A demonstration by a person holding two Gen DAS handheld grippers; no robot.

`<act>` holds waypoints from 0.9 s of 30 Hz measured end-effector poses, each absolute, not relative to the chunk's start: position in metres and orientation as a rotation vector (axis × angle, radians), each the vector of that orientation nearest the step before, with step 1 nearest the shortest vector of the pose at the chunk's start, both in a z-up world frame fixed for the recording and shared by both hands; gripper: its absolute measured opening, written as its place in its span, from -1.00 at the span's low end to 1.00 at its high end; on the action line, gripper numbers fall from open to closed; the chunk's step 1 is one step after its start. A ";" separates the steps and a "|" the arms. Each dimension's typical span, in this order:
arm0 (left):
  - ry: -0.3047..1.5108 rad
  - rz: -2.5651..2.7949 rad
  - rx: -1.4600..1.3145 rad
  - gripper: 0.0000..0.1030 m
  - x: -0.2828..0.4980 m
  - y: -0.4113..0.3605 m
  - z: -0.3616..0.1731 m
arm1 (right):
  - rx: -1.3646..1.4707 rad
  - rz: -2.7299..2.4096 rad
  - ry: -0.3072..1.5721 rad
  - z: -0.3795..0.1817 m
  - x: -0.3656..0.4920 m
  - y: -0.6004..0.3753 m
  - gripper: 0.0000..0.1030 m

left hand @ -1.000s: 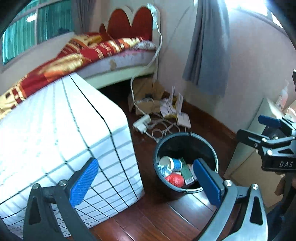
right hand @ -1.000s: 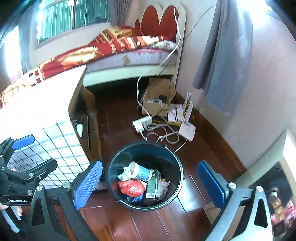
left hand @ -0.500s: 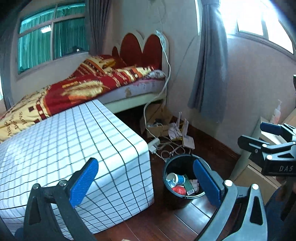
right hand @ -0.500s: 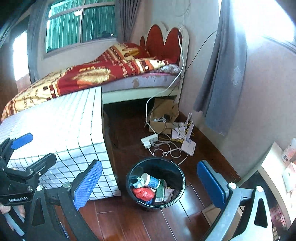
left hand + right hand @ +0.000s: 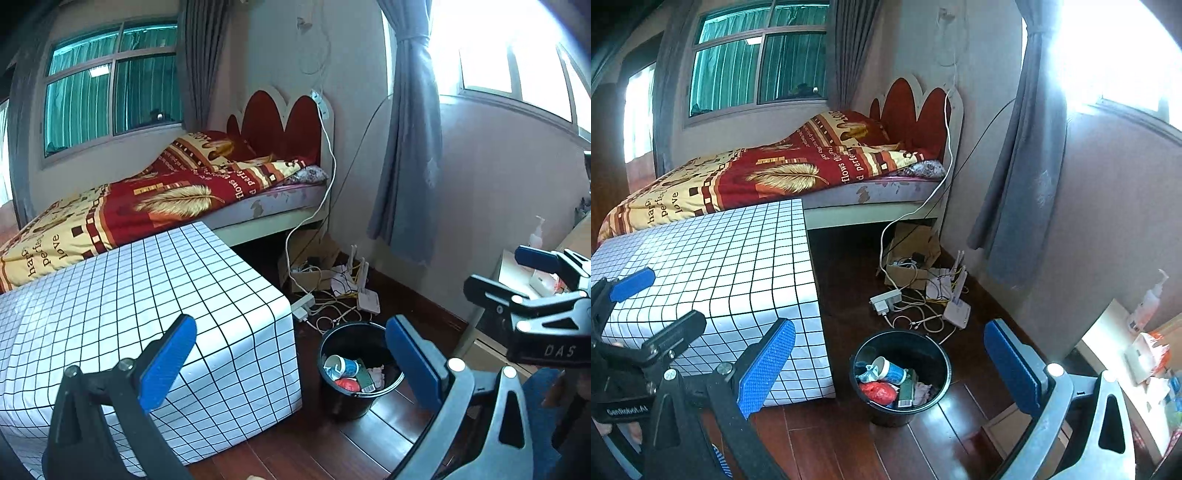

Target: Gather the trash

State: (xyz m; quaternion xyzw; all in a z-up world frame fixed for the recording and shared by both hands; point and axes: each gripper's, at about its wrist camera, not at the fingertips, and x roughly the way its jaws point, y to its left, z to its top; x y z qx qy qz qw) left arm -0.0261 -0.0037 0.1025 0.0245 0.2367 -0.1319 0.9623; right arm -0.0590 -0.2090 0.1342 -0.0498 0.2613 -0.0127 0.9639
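One black trash bin (image 5: 356, 373) is seen at lower centre on the wooden floor (image 5: 295, 443), holding one paper cup (image 5: 892, 370), one red wrapper (image 5: 879, 392) and other scraps. Two grippers, left gripper (image 5: 291, 363) and right gripper (image 5: 890, 363), are held wide apart, empty. One grid-patterned table (image 5: 147, 295) stands beside the bin.

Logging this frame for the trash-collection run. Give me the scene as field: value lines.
setting: bedroom, dark wood floor
bin: black bin upright on the floor, beside the checked table
bin contents: paper cup, red wrapper, green packet, other scraps
left gripper: open, empty, above the table's edge and the bin
right gripper: open, empty, bin between its fingers in view
floor clutter: power strip, cables, router, cardboard box near the bed
table top: nothing on it
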 end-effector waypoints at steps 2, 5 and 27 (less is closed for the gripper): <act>0.472 -0.272 0.052 0.99 -0.028 -0.005 0.105 | -0.096 -0.028 0.528 0.135 -0.063 -0.212 1.00; 0.465 -0.281 0.060 0.99 -0.030 -0.008 0.106 | -0.093 -0.033 0.527 0.137 -0.066 -0.215 1.00; 0.450 -0.297 0.068 0.99 -0.035 -0.014 0.111 | -0.094 -0.035 0.511 0.143 -0.069 -0.214 1.00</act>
